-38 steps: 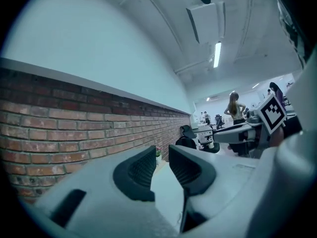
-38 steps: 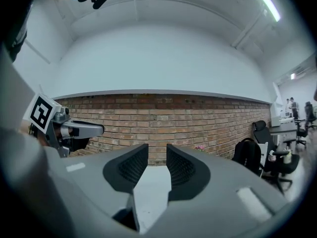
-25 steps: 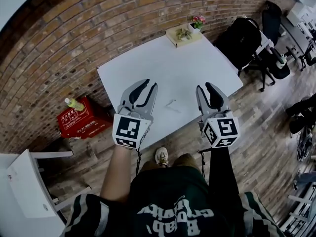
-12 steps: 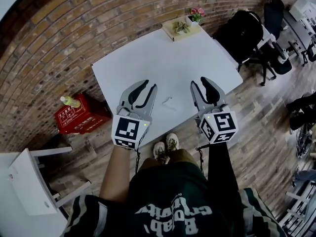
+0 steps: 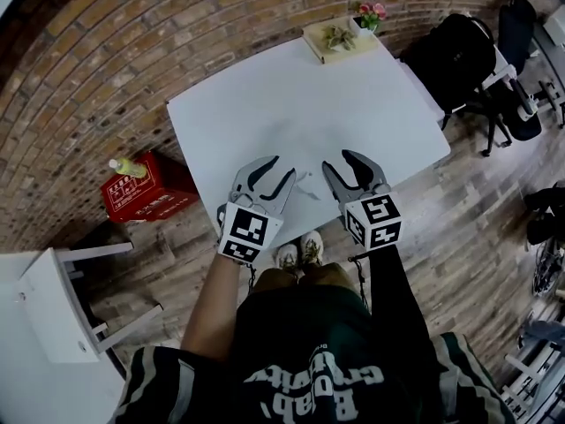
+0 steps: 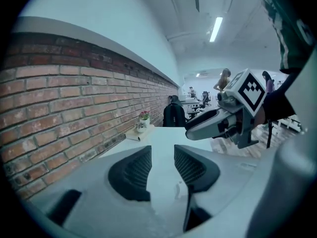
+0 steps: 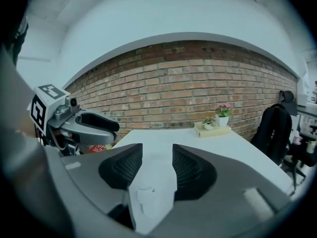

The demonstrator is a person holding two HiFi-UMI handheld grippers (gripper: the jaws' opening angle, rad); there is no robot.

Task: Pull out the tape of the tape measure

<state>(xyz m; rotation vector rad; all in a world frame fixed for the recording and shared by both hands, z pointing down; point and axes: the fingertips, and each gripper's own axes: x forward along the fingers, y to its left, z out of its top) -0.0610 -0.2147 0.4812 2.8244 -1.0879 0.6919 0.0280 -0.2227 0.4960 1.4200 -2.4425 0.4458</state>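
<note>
A small pale thing lies on the white table near its front edge; it is too small to say whether it is the tape measure. My left gripper hovers just left of it and my right gripper just right of it, their tips angled toward each other. Both sets of jaws are opening with nothing between them. In the left gripper view the pale thing shows on the table below the jaws, with the right gripper beyond. The right gripper view shows its own jaws and the left gripper.
A tan book with small plants and a pink flower pot sit at the table's far edge by the brick wall. A red box with a bottle stands on the floor at left, a black chair at right, a white stool near left.
Both grippers have moved inward toward each other and closer to the small pale thing. Their jaws stand wider apart than before.
</note>
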